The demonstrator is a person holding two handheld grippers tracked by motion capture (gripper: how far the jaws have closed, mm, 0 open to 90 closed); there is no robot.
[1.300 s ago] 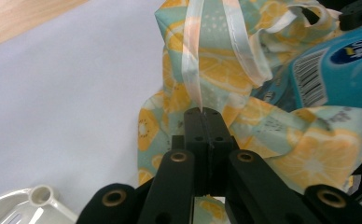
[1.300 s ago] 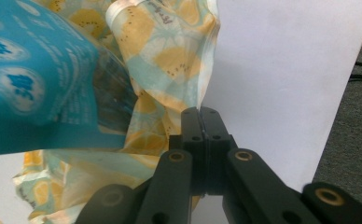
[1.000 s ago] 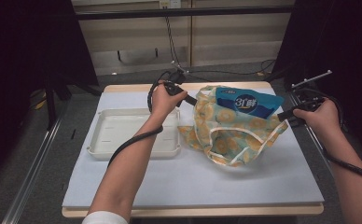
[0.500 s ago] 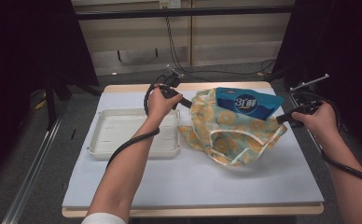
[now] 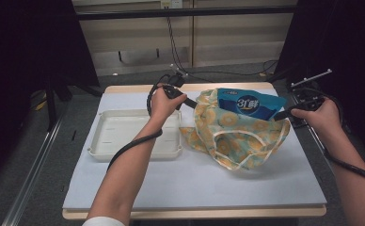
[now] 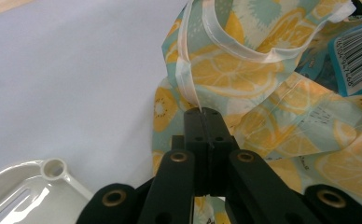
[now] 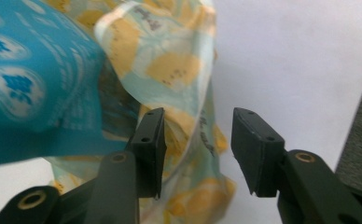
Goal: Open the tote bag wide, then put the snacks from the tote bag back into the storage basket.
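Dark curtains and pale wall panels stand behind my desk (image 5: 124, 188), whose white top carries everything I am working with. Largest on it is the lemon-print cloth bag (image 5: 239, 136), slumped right of the middle with its white-trimmed mouth open toward me. A blue packet (image 5: 249, 104) sticks out of the bag's far side, its upper part leaning over the cloth. Left of the bag, just beside it, a white tray (image 5: 124, 153) lies flat.

My left gripper (image 6: 201, 114) has its jaws pressed together on the bag's white hem at the bag's left edge, near the tray's far right corner; in the left gripper view the trim runs straight down into the closed tips.

My right gripper (image 7: 198, 140) sits at the bag's right side, beside the packet's lower corner. Its jaws have just been opening and now stand apart. In the right gripper view a fold of the printed cloth lies between them, against the left jaw, while the right jaw stands free of it.
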